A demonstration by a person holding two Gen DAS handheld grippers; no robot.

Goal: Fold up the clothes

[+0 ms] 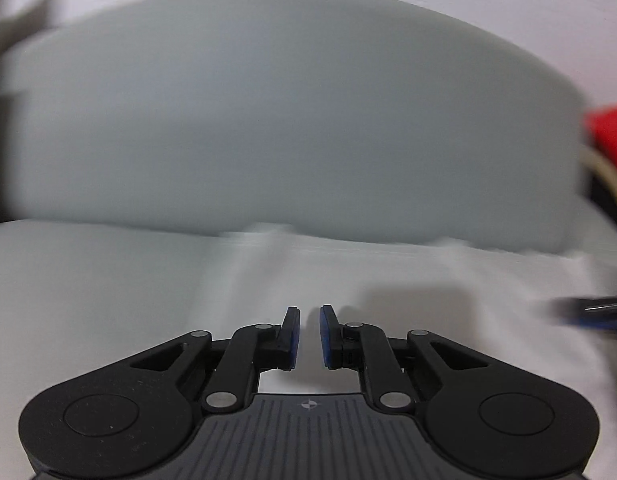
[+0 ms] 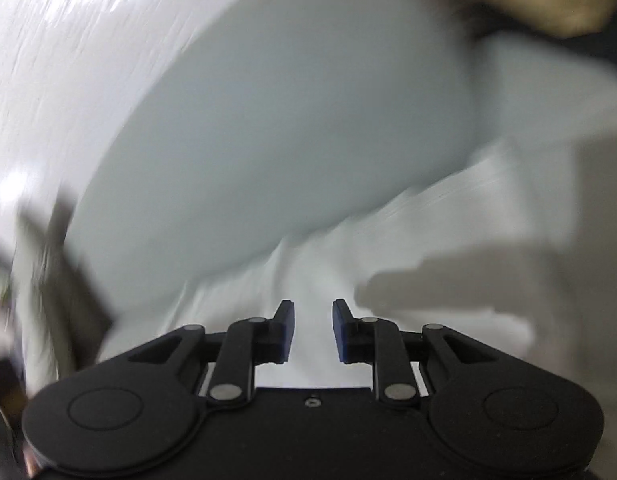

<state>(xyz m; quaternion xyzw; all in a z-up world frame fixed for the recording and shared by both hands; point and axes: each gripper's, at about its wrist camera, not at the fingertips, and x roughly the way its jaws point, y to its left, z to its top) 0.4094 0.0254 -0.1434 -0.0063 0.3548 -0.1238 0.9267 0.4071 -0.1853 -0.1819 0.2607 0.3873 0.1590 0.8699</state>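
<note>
Left claw (image 1: 307, 336) and right claw (image 2: 313, 330) spread, empty, over white garment (image 1: 388, 280) on grey desk (image 1: 288, 120). Cloth looks light, limp; best pinched at far hem edge.

No legible text, labels or numbers (both views motion-blurred).

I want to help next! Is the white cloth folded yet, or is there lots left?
Nothing looks folded yet. The white cloth garment lies spread and wrinkled on the pale grey-green surface, with no neat fold showing, though both views are blurry. Nothing is in hand: the left gripper and right gripper are both open above the cloth. Grabbing an edge and all the folding seem left.
</note>
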